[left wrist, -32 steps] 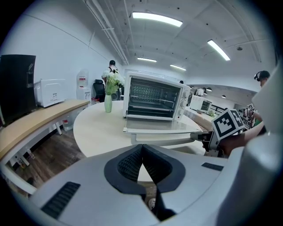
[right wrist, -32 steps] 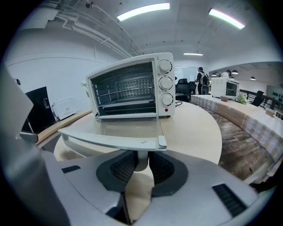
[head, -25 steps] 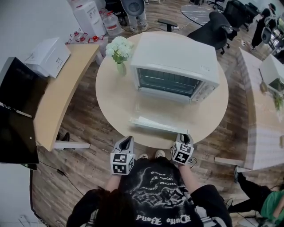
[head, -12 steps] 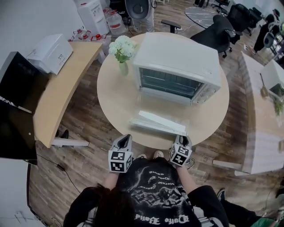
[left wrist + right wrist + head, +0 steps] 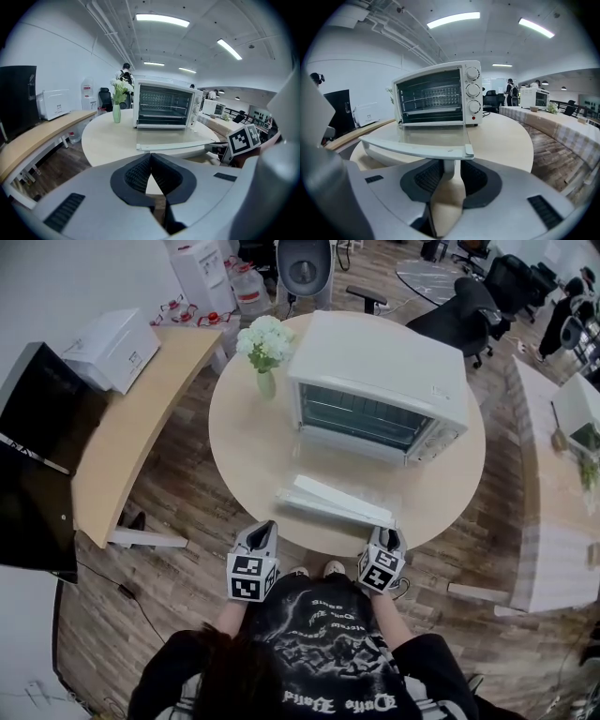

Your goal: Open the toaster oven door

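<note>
1. Your right gripper [image 5: 451, 164] sits at the right end of the flat white door handle [image 5: 417, 147]. Its fingers have just been opening, and they now stand a little apart with the handle's short white end post between them. Nothing is clamped.
2. Your left gripper [image 5: 151, 154] is off the near edge of the round beige tabletop [image 5: 244, 456]. Its fingers are pressed together on nothing.
3. The white box-shaped toaster oven [image 5: 375, 362] stands towards the far side of the tabletop, its three knobs on your right. Its glass door [image 5: 337, 479] is fully down, lying flat towards you. The handle reaches close to the tabletop's near edge, and the wire rack inside is in plain sight.
4. A pale green vase of white flowers [image 5: 266, 352] stands just beside the oven's left front corner, apart from the door.
5. The open door takes up the tabletop between your grippers and the oven's mouth.
6. To your left there is a curved wooden tabletop [image 5: 122, 446] carrying a white boxy machine [image 5: 117, 348], with a black screen [image 5: 37, 465] nearer you.
7. A black office chair [image 5: 459, 310] stands beyond the oven on the right, well apart from it.
</note>
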